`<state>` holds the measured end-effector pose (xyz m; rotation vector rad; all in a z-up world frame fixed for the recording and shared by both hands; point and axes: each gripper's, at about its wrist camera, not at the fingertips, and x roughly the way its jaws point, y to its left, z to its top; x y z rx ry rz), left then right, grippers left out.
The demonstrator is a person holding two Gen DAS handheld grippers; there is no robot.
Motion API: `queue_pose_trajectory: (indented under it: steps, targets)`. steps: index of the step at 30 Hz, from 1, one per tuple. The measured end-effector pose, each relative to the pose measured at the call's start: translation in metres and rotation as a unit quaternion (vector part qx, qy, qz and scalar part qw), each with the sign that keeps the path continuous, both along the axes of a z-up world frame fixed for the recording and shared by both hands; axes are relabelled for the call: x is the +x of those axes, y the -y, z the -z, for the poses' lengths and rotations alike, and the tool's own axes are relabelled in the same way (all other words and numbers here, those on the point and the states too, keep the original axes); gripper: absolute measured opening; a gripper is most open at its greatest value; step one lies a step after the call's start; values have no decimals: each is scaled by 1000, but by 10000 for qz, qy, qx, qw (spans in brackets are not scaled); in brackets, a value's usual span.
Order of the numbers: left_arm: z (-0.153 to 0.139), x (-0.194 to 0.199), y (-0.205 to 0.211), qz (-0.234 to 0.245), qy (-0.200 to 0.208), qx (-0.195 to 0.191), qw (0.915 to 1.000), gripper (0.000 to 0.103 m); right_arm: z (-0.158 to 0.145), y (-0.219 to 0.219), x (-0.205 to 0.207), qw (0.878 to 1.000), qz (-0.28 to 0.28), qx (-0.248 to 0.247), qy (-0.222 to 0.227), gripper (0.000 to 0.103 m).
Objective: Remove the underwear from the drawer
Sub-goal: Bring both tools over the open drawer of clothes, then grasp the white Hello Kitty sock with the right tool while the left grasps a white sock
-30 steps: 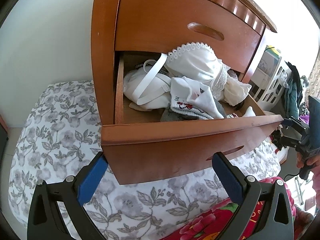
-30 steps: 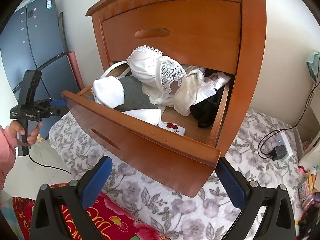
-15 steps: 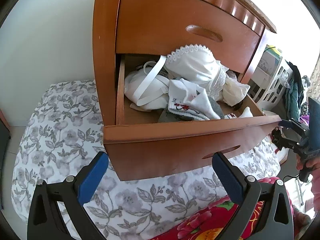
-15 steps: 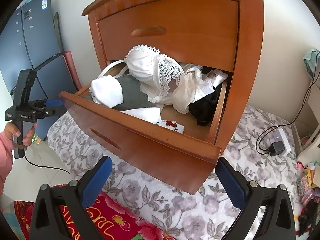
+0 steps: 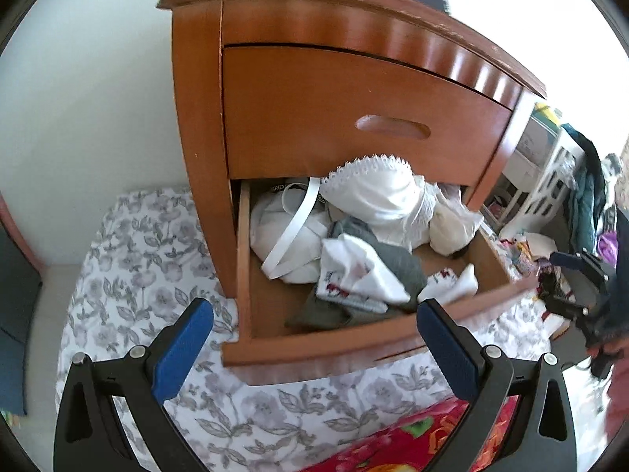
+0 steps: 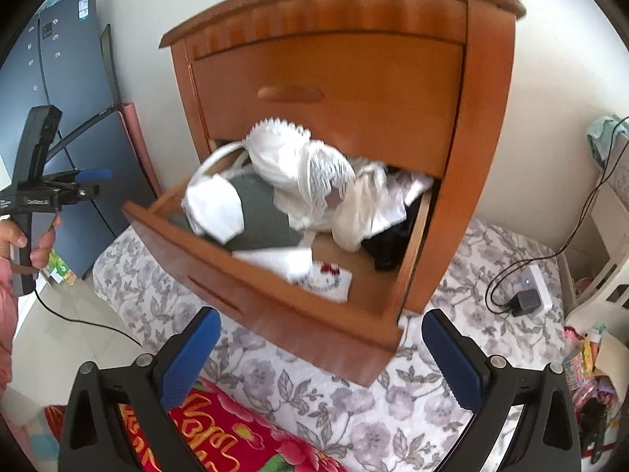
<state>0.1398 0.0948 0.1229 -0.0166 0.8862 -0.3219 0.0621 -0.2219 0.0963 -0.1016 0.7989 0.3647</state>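
Observation:
The lower drawer (image 5: 314, 350) (image 6: 259, 295) of a brown wooden nightstand stands pulled out and is heaped with underwear. A white lace bra (image 5: 377, 192) (image 6: 295, 161) tops the pile, with white briefs (image 5: 365, 271), a grey garment (image 5: 397, 259) (image 6: 259, 216) and a black one (image 6: 389, 247) under and beside it. My left gripper (image 5: 314, 350) is open and empty, in front of and above the drawer front. My right gripper (image 6: 320, 358) is also open and empty, near the drawer's right corner. Each gripper shows in the other's view, off to the side.
The nightstand rests on a grey floral bedcover (image 5: 149, 275) (image 6: 471, 373); a red floral blanket (image 6: 236, 440) lies nearest me. A blue fridge (image 6: 67, 78) stands left, a charger with cable (image 6: 526, 303) right. White racks with clothes (image 5: 550, 181) are beyond the drawer. A hand (image 6: 23, 240) holds the left gripper's handle.
Both grippers have risen and tilted down, so I see deeper into the drawer and the nightstand's top edge. Both stay open; the clothes have not moved.

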Motion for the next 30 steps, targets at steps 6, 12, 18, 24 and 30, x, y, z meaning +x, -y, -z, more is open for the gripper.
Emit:
queue_pose_trajectory:
  steps: [6, 12, 18, 24, 30]
  targets:
    - [-2, 34, 26, -73, -439, -231, 9987, 103, -25, -12, 26, 10000, -3, -22, -21, 103]
    - [21, 62, 43, -65, -962, -104, 9953, 103, -24, -20, 62, 9993, 34, -19, -379, 96]
    - [45, 84, 36, -226, -1572, -342, 9867, 97, -5, -15, 105, 9945, 350, 219, -967, 81]
    - [55, 91, 37, -173, -1803, -475, 9823, 83, 16, -14, 126, 9892, 476, 355, -1343, 73]
    - [58, 90, 48, 53, -1919, -491, 9802, 56, 30, -20, 131, 9801, 271, 521, -1895, 65]
